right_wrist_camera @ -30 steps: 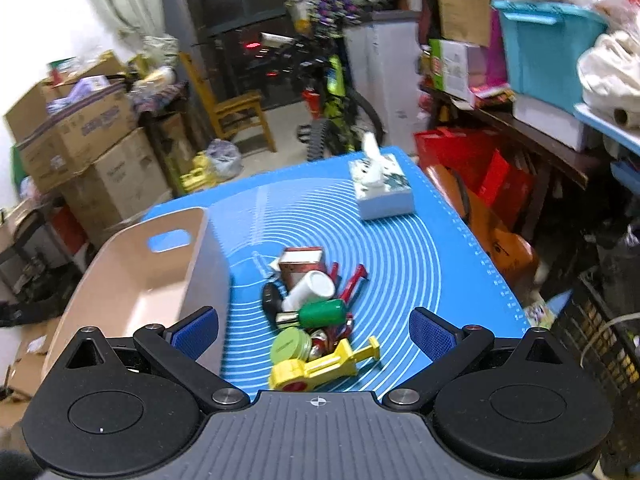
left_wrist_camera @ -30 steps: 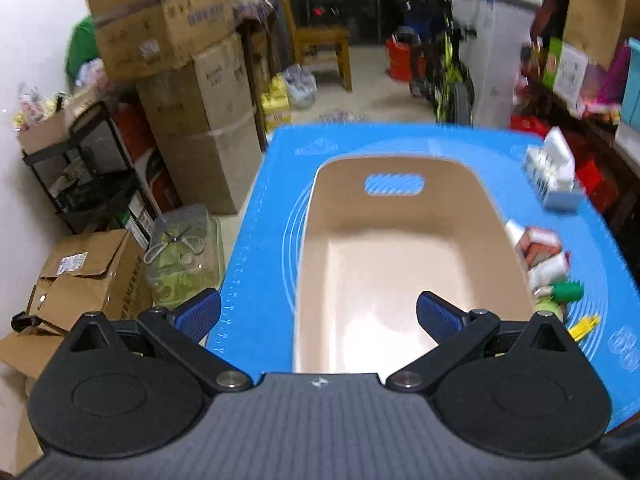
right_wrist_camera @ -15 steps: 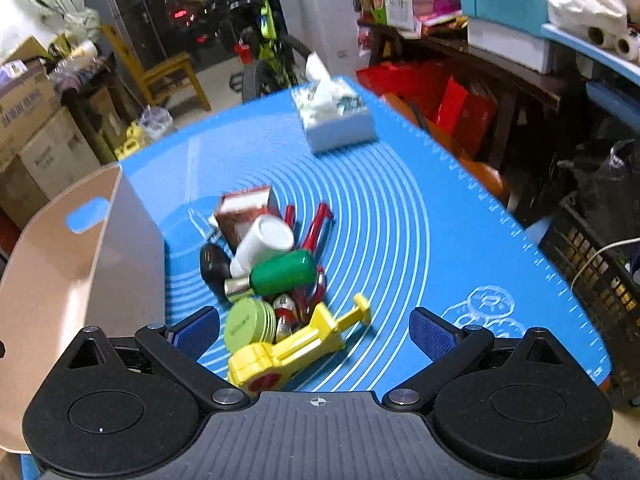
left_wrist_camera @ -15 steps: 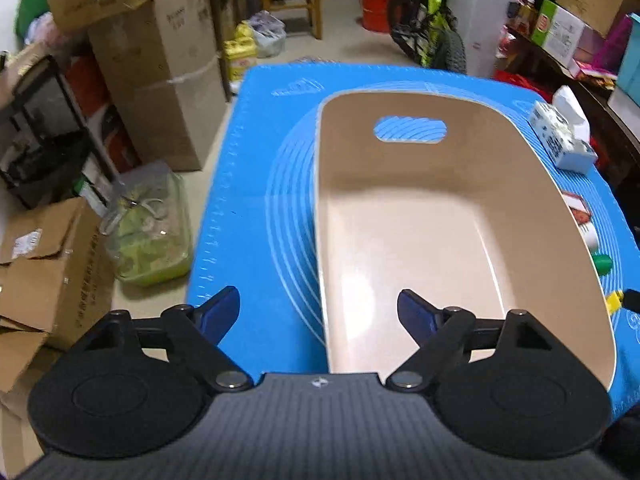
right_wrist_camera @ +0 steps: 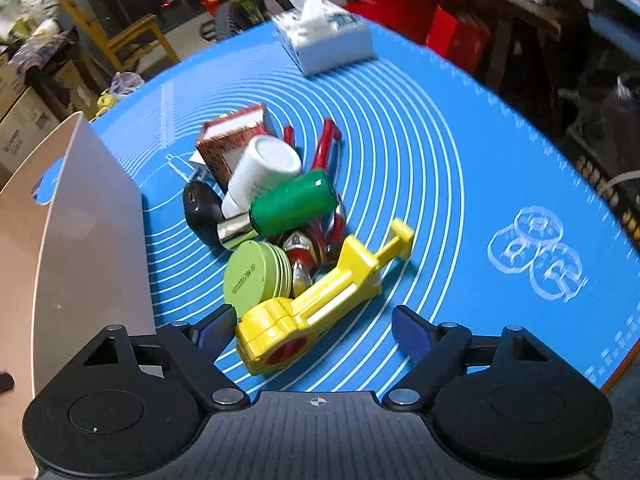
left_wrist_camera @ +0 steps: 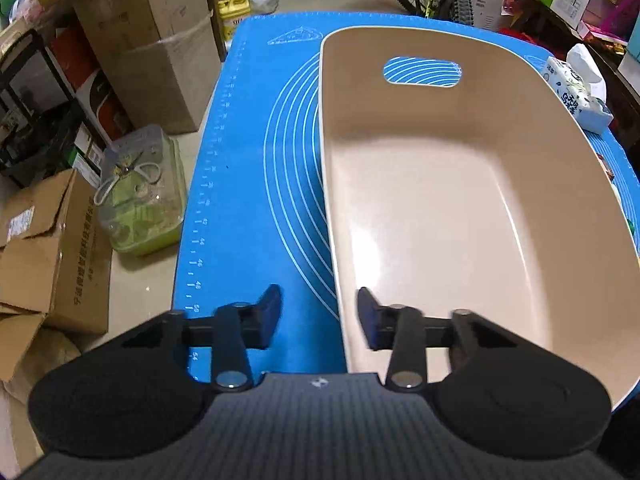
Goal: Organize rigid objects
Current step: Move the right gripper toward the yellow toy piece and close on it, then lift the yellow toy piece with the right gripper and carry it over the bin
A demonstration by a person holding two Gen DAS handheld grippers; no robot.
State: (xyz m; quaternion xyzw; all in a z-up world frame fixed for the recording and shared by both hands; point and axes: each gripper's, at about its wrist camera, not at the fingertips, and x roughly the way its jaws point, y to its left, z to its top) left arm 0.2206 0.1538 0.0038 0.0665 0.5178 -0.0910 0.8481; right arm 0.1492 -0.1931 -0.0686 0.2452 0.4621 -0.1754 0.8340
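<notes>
I have both tongs low over the bench (left_wrist_camera: 248, 128), which is covered by a blue mat with white rings. My left tongs (left_wrist_camera: 318, 316) are closing astride the near left wall of the beige bin (left_wrist_camera: 440, 216): one pad sits outside over the mat, the other inside the bin, with the rim between them and not yet pinched as far as I can see. The bin is empty.

My right tongs (right_wrist_camera: 310, 330) are also closing, around the near end of the yellow tool (right_wrist_camera: 320, 312), which lies slantwise at the near edge of the pile, just right of the bin. The left pad looks close to or touching its round head; the right pad stands clearly apart from it, so nothing is gripped yet.

The rest of the pile sits just beyond it: a green round tin (right_wrist_camera: 256, 276) touching the yellow tool, a red and silver toy figure (right_wrist_camera: 304, 256) partly under it, a green cylinder (right_wrist_camera: 292, 204), a white tube (right_wrist_camera: 260, 172), a red and white carton (right_wrist_camera: 232, 136) and a black object (right_wrist_camera: 200, 208). A tissue pack (right_wrist_camera: 324, 36) stands well apart at the far side.

I judge this the first pick: steady the bin with the left, take the yellow tool with the right. Next I need to finish the squeeze squarely on the thick head, then lift straight up so the tin and figure are not dragged, and carry it left over the bin wall.
</notes>
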